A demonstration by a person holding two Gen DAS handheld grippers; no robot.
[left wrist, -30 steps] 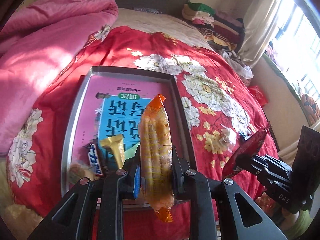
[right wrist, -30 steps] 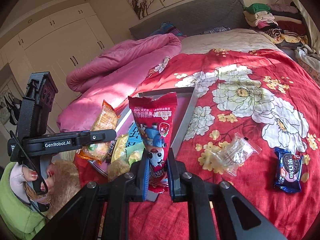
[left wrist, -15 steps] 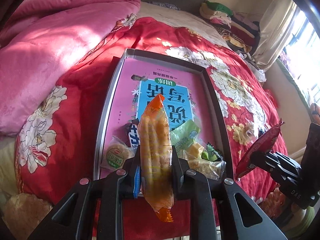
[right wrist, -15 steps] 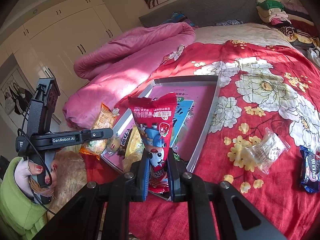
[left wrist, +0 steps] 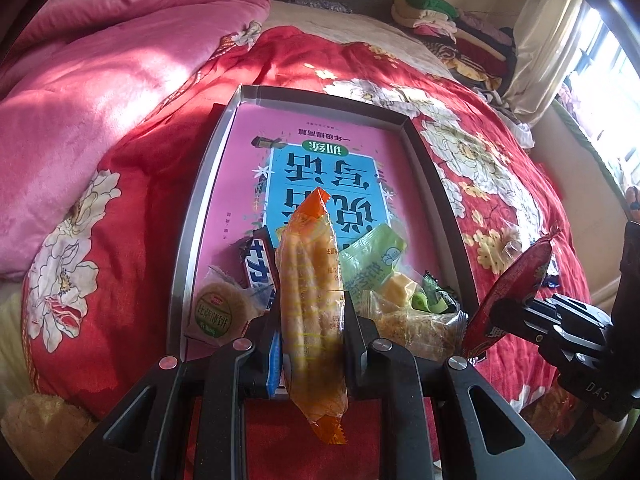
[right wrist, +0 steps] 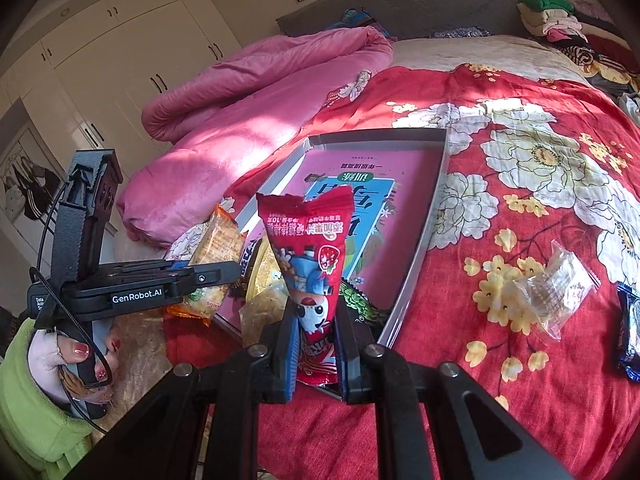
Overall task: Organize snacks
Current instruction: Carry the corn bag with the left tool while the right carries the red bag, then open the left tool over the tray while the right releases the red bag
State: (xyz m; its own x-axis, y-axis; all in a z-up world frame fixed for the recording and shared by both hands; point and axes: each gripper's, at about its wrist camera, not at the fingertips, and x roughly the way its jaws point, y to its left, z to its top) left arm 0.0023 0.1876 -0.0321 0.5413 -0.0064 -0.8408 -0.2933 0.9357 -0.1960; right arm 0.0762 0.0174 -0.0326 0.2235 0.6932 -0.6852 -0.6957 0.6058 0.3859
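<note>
2 grippers, left (left wrist: 310,320) clamping orange packet (left wrist: 312,312), right (right wrist: 316,326) clamping red pouch (right wrist: 314,264), hovering lower-center, needing release low over tray (left wrist: 200,208).

Left tool (left wrist: 310,344) clamps an orange-ended snack packet (left wrist: 311,304) upright, over the near end of the grey tray (left wrist: 188,240). Tray holds a pink-and-blue book (left wrist: 320,160) and several snacks. At 3 o'clock, right tool (left wrist: 504,316) grips a red packet (left wrist: 510,292). Red floral bedspread (left wrist: 132,208) beneath.
</note>
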